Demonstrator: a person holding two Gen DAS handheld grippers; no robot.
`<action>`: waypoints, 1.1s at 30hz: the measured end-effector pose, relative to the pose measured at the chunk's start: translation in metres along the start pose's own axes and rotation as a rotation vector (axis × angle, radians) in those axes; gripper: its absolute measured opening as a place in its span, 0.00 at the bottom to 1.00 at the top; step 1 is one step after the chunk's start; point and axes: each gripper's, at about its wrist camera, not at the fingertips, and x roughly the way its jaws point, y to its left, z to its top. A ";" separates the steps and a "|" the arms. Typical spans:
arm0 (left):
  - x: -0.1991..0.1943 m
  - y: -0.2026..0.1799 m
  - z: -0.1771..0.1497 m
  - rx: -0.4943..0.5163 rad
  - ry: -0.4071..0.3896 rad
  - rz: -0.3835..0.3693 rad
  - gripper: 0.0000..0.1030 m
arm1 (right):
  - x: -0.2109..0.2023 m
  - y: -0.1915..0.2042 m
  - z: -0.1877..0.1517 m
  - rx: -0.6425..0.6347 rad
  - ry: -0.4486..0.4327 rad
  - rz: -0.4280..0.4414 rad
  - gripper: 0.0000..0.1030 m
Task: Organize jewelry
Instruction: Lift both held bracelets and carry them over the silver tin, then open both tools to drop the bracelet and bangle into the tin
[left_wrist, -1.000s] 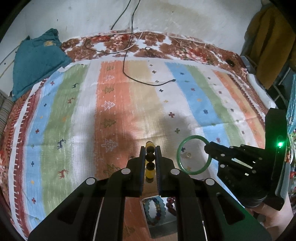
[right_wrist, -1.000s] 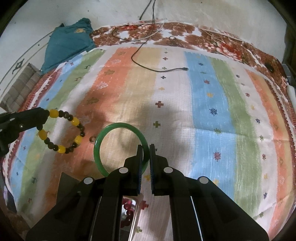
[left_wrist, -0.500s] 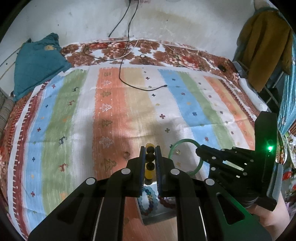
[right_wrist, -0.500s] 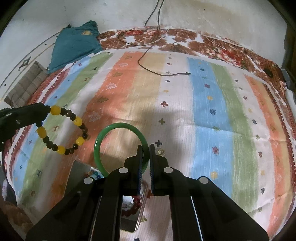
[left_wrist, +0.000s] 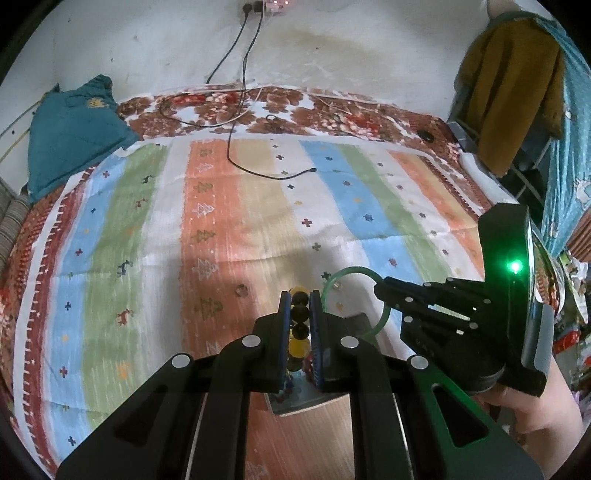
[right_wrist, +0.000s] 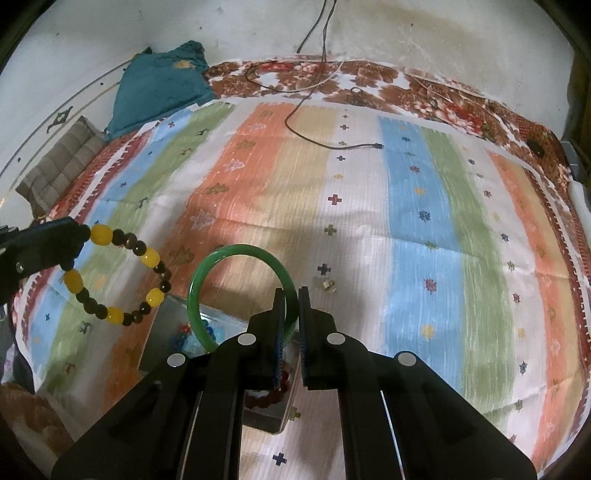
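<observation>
- Two grippers held over striped blanket (right_wrist: 417, 206), near its front edge.
- Left gripper (left_wrist: 300, 321) — jaws nearly closed, pinching beaded bracelet (right_wrist: 122, 280); yellow and dark beads hanging clear of blanket, loop open.
- Right gripper (right_wrist: 291, 325) — jaws narrow, clamped on green bangle (right_wrist: 236, 258); bangle upright, raised above blanket.
- Bracelet and bangle side by side, close, not touching.
- Metal tray (right_wrist: 173, 314) on blanket by front edge, under both pieces; blue and red beads inside, partly hidden by fingers.
- Small ring (right_wrist: 328, 284) lying on blanket just right of bangle.
- Black cable (right_wrist: 325, 144) trailing across blanket from far edge.
- Teal cloth (right_wrist: 162, 85) at far left corner.
</observation>
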 end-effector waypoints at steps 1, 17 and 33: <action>-0.001 -0.001 -0.002 0.003 -0.002 0.000 0.09 | -0.002 0.001 -0.002 -0.002 -0.002 0.001 0.08; -0.012 -0.015 -0.029 0.044 -0.001 0.005 0.09 | -0.025 0.012 -0.029 -0.026 -0.002 0.022 0.08; -0.001 0.000 -0.030 -0.008 0.038 0.055 0.12 | -0.014 0.003 -0.030 0.007 0.052 0.012 0.20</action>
